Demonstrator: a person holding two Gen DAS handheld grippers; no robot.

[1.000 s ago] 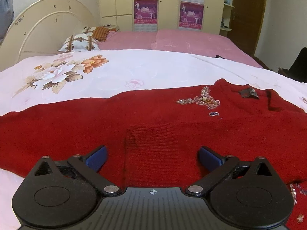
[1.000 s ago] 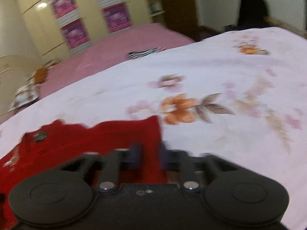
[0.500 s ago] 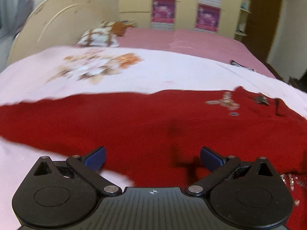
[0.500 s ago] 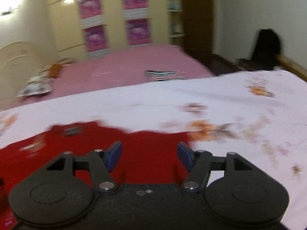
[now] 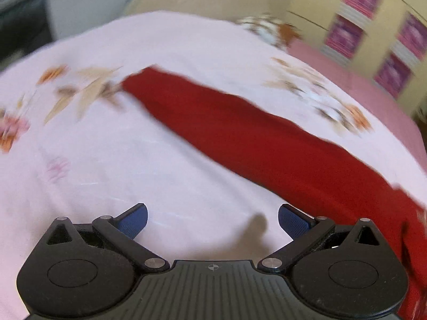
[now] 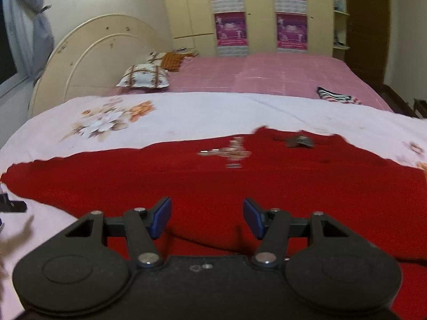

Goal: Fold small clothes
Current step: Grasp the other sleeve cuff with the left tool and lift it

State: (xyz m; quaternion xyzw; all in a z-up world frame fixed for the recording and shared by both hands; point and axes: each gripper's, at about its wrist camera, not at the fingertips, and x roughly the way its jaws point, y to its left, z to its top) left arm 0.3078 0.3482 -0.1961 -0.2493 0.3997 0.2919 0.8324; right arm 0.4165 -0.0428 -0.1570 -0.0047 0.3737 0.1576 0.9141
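Bed (image 5: 112, 160): red sweater's sleeve (image 5: 240, 133) runs ahead-right of my left tongs (image 5: 212, 220); right tongs (image 6: 206, 217) over body; both apart, empty.

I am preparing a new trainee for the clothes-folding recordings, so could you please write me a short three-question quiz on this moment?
1. True or false: the left gripper is shut on the red sweater.
2. Multiple choice: what lies directly below the right gripper? A) bare floral sheet B) the red sweater C) the patterned pillow
3. Fill in: in the left wrist view, the long red sleeve stretches away across the ____ sheet.

Key
1. False: its jaws stand wide apart over bare sheet, holding nothing.
2. B.
3. Floral (pale pink).
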